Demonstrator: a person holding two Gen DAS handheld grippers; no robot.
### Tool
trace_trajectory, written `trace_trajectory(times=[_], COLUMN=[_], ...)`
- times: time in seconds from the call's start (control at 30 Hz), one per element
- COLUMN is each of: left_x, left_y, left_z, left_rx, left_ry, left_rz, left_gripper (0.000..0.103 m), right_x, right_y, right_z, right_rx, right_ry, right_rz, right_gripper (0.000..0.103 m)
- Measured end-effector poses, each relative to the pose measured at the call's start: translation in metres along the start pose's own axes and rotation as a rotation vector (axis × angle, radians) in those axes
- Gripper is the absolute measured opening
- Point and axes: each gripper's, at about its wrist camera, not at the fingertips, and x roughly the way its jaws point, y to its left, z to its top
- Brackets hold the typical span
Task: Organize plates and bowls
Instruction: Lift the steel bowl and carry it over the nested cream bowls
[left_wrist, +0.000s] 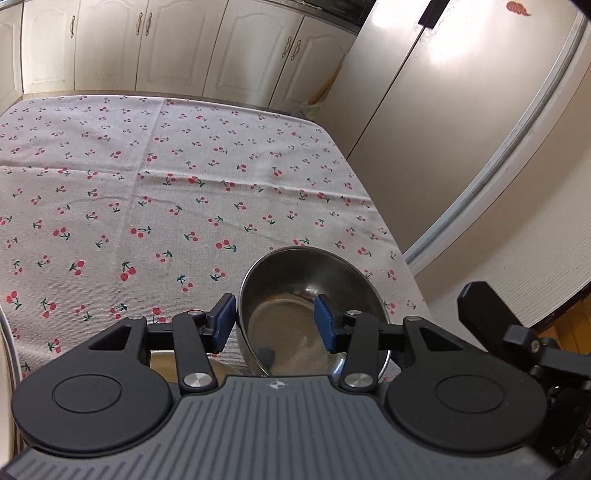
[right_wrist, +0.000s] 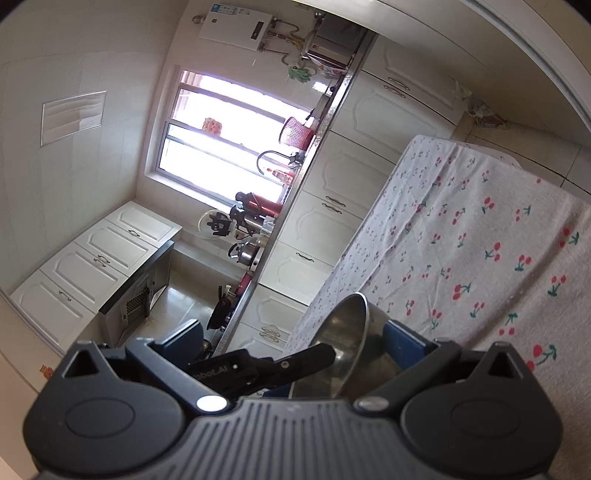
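Observation:
A steel bowl (left_wrist: 295, 280) stands tilted near the right front of the table with the cherry cloth (left_wrist: 147, 184), its hollow turned toward the left wrist camera. My left gripper (left_wrist: 276, 323) is open and straddles the bowl's left wall. One blue pad (left_wrist: 226, 321) is outside it and the other is inside, with a wide gap between them. In the right wrist view the bowl (right_wrist: 347, 325) stands on edge between the wide-apart fingers of my open right gripper (right_wrist: 291, 336). Its outer wall is close to the right pad (right_wrist: 404, 339). The left gripper's black fingers (right_wrist: 258, 365) reach in from the left.
A pale dish (left_wrist: 162, 363) shows partly under the left gripper's left finger. The table's right edge (left_wrist: 402, 258) is close to the bowl. A tall fridge (left_wrist: 424, 110) stands beyond it. Cream cabinets (left_wrist: 184, 44) line the far wall, and a counter (right_wrist: 247, 251) carries kettles and pots.

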Motion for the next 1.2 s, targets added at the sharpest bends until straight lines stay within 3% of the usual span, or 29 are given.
trace_trajectory(times=[0.6, 1.2], left_x=[-0.052, -0.09], left_y=[0.018, 0.058], left_z=[0.003, -0.029], left_rx=[-0.043, -0.148], left_ry=[-0.074, -0.098], left_rz=[-0.044, -0.04], left_gripper=[0.052, 0.056], right_x=[0.002, 0.011], right_y=[0.031, 0.064], right_z=[-0.006, -0.036], right_rx=[-0.049, -0.094], right_ry=[-0.003, 0.098], right_rz=[0.072, 0.13], right_gripper=[0.103, 0.103])
